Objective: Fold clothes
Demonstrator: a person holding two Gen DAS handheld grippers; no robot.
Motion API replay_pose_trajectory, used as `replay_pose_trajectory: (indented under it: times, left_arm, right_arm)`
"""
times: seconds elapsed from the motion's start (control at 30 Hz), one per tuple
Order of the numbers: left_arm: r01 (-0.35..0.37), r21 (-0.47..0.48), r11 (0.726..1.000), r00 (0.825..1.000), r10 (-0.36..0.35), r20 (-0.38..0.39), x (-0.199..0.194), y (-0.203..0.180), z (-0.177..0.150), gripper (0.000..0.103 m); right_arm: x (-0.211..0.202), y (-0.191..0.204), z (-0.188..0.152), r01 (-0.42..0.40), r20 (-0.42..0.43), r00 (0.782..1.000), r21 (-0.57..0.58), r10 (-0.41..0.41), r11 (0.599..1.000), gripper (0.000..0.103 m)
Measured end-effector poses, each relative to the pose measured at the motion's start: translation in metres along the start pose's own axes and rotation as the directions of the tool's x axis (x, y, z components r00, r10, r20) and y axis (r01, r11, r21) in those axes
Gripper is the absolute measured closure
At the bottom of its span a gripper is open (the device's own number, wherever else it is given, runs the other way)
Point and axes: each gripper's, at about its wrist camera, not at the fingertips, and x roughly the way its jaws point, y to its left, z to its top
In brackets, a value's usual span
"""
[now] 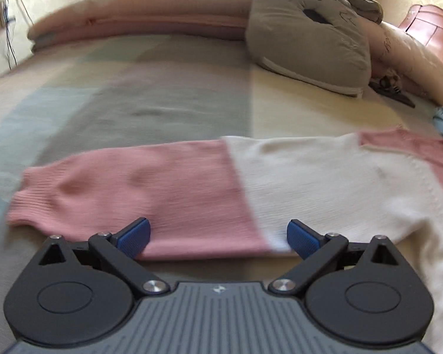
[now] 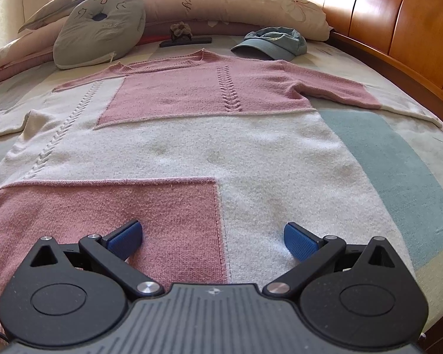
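Observation:
A pink and white knitted sweater (image 2: 209, 135) lies flat on the bed, neck toward the pillows, both sleeves spread out. In the left wrist view its left sleeve (image 1: 150, 188) stretches across, pink toward the cuff and white toward the body. My left gripper (image 1: 218, 236) is open, low at the sleeve's near edge, with nothing between its blue pads (image 1: 134, 237). My right gripper (image 2: 212, 240) is open just above the hem, over the seam between the pink panel and the white part, holding nothing.
A grey cushion (image 2: 99, 31) and long pillows (image 2: 236, 3) lie at the far end. A blue cap (image 2: 273, 44) and a dark flat object (image 2: 186, 41) lie beyond the collar. A wooden headboard (image 2: 398, 29) runs along the right. Striped bedsheet (image 1: 133, 94) spreads beyond the sleeve.

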Motion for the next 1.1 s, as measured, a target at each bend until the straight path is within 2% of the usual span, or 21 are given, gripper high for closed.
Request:
replay_pose_trajectory:
  times: [0.1, 0.13, 0.2, 0.3, 0.37, 0.43, 0.57, 0.67, 0.77, 0.93, 1.03, 1.1]
  left_arm:
    - [-0.034, 0.001, 0.999, 0.999, 0.034, -0.012, -0.007, 0.002, 0.007, 0.006]
    - [-0.025, 0.014, 1.0, 1.0, 0.025, -0.002, -0.012, -0.004, 0.011, 0.006]
    - [0.06, 0.053, 0.997, 0.998, -0.062, 0.029, -0.022, -0.026, 0.018, 0.005]
    - [0.197, 0.122, 0.973, 0.978, -0.203, 0.039, -0.029, -0.071, 0.029, 0.005]
    - [0.256, 0.181, 0.95, 0.964, -0.264, 0.024, -0.026, -0.107, 0.033, 0.004]
    - [0.281, 0.244, 0.928, 0.957, -0.29, 0.003, -0.019, -0.141, 0.031, 0.004]
    - [0.288, 0.309, 0.906, 0.957, -0.283, -0.063, 0.0, -0.176, 0.017, 0.004]
    - [0.213, 0.367, 0.905, 0.977, -0.194, -0.089, 0.013, -0.175, -0.001, 0.004]
    - [0.202, 0.394, 0.897, 0.979, -0.199, -0.049, 0.007, -0.163, -0.01, 0.002]
    - [0.16, 0.43, 0.889, 0.987, -0.154, -0.048, 0.0, -0.167, -0.001, 0.002]
    - [0.167, 0.438, 0.883, 0.984, -0.177, -0.019, -0.011, -0.177, 0.004, 0.004]
    - [0.203, 0.434, 0.878, 0.975, -0.224, -0.005, -0.014, -0.183, 0.007, 0.003]
  right_arm:
    - [0.0, 0.001, -0.001, 0.006, 0.007, 1.0, 0.0, -0.006, 1.0, 0.0]
    - [0.0, 0.002, -0.001, 0.009, 0.012, 1.0, 0.003, -0.009, 1.0, 0.0]
    - [0.0, 0.002, -0.003, 0.014, 0.022, 1.0, 0.006, -0.014, 1.0, 0.0]
    - [0.0, 0.003, -0.004, 0.02, 0.032, 0.999, 0.008, -0.02, 1.0, 0.0]
    - [0.0, 0.003, -0.003, 0.02, 0.03, 0.999, 0.009, -0.02, 1.0, 0.0]
    - [0.0, 0.003, -0.003, 0.02, 0.029, 0.999, 0.01, -0.02, 1.0, 0.0]
    - [0.0, 0.003, -0.003, 0.02, 0.029, 0.999, 0.012, -0.02, 1.0, 0.0]
    - [-0.001, 0.003, -0.004, 0.02, 0.031, 0.999, 0.013, -0.02, 1.0, 0.0]
    - [-0.002, 0.003, -0.006, 0.019, 0.041, 0.999, 0.011, -0.02, 1.0, 0.0]
    - [-0.002, 0.002, -0.008, 0.016, 0.048, 0.999, 0.008, -0.017, 1.0, 0.0]
    - [-0.003, 0.002, -0.008, 0.014, 0.052, 0.999, 0.007, -0.014, 1.0, 0.0]
    - [-0.003, 0.002, -0.009, 0.014, 0.055, 0.998, 0.005, -0.014, 1.0, 0.0]
